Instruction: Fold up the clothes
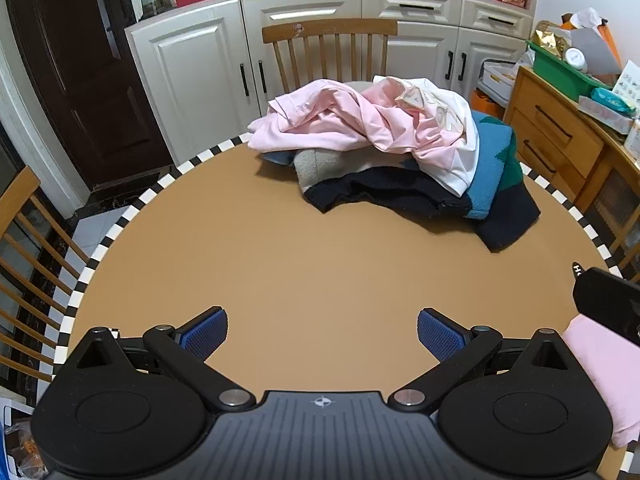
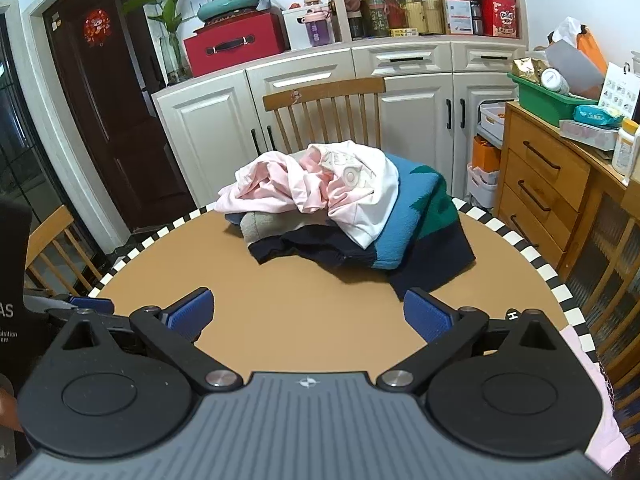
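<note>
Clothes [image 1: 384, 148] sit heaped at the far side of the round table [image 1: 280, 248], well apart from both of my grippers: a crumpled pink garment [image 1: 320, 124] on top, a white printed top [image 1: 452, 136] draped over its right side, and beneath them a grey piece [image 1: 316, 164], a blue-and-green knit [image 1: 492, 168] and something dark navy [image 1: 384, 192] spread lowest. My left gripper [image 1: 322, 334] hangs over the bare brown tabletop near the close edge with its blue pads spread wide and nothing between them; my right gripper [image 2: 306, 314] is likewise gaping and empty, pointed at the same heap. A folded pink piece [image 1: 600, 376] lies at the near right edge of the table, just beside my right gripper. I judge the thin pink and white items to be light, limp and prone to slide off each other, so a pinch on loose cloth would lift only one layer and drag the rest askew. The knit below looks thicker and heavier, and should stay put as an anchor. I would take the pink garment first, since it lies uppermost, and pinch it at its hem, which shows on the left of the heap, rather than at the bunched middle. With both grippers on separate corners it should shake flat over the free tabletop in front of me. Where its sleeves or collar run I cannot tell in that tangle.
</note>
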Action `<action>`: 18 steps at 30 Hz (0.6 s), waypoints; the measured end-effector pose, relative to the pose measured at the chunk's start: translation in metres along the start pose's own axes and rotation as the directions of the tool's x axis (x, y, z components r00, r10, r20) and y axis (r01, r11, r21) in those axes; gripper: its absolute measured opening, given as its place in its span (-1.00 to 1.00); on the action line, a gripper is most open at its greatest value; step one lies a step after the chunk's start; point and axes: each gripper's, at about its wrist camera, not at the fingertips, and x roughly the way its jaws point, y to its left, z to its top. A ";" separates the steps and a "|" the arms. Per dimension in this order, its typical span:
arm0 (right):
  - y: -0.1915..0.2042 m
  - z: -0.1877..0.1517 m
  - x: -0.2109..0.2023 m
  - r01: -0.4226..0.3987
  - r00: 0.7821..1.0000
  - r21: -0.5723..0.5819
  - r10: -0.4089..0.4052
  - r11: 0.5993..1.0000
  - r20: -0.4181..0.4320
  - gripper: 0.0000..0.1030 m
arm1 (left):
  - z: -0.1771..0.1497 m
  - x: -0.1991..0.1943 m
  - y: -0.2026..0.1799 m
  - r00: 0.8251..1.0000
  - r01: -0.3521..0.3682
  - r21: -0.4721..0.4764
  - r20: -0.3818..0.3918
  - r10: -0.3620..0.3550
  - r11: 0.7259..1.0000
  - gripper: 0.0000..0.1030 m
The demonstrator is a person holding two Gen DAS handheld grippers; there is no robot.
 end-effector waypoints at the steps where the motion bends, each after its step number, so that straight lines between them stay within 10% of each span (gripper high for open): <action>1: 0.000 0.000 0.000 0.001 1.000 0.002 -0.001 1.000 0.000 0.98 | -0.001 -0.001 -0.001 1.000 -0.003 0.002 0.002 0.003 1.000 0.99; 18: -0.002 0.000 0.010 -0.018 0.999 0.015 0.018 1.000 -0.029 0.98 | 0.001 0.013 -0.007 0.999 0.025 0.015 -0.024 -0.025 1.000 0.99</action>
